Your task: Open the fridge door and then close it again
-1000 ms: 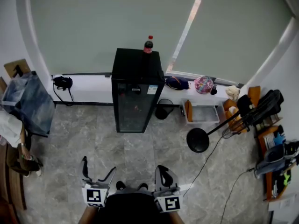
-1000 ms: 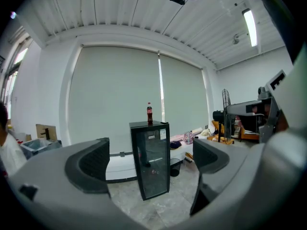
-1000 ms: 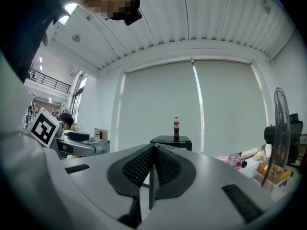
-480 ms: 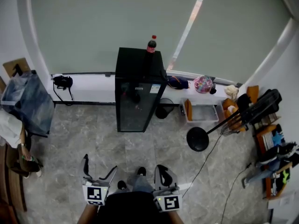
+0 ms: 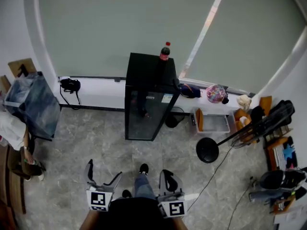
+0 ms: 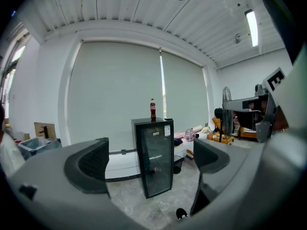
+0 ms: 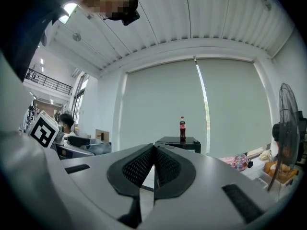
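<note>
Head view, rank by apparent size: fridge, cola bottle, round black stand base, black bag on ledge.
1. fridge
2. round black stand base
3. black bag and cola bottle look alike; bottle nearer the camera, so unranked.

Office room (roller blinds (image 5: 120, 28), floor fan (image 7: 287, 128))

Black fridge (image 5: 146, 110) on grey floor (image 5: 91, 147)
</note>
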Available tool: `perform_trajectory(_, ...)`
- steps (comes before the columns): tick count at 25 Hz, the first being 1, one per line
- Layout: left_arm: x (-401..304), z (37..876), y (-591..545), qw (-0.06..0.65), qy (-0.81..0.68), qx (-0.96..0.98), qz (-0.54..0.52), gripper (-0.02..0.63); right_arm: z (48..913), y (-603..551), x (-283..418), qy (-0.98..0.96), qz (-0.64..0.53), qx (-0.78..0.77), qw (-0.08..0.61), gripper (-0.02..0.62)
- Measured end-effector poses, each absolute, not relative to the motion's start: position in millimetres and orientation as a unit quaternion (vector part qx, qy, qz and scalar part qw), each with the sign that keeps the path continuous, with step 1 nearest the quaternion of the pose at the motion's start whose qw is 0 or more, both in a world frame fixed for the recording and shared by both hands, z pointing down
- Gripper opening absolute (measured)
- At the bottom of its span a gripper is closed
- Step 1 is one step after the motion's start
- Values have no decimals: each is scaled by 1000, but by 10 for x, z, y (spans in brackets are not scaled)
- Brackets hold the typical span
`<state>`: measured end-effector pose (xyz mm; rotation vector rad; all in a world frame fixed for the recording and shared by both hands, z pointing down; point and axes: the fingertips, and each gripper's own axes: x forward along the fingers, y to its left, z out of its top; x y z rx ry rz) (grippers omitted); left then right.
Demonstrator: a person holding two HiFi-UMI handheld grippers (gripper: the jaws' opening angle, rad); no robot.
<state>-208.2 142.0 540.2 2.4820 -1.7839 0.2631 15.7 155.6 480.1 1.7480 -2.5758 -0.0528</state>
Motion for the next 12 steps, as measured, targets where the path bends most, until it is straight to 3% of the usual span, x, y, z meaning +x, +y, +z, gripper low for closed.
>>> perform_trajectory(12, -1954, 5461, 566, 51, -587, 801, 103, 528, 4745, 560, 202, -841, -13, 541, 9, 9)
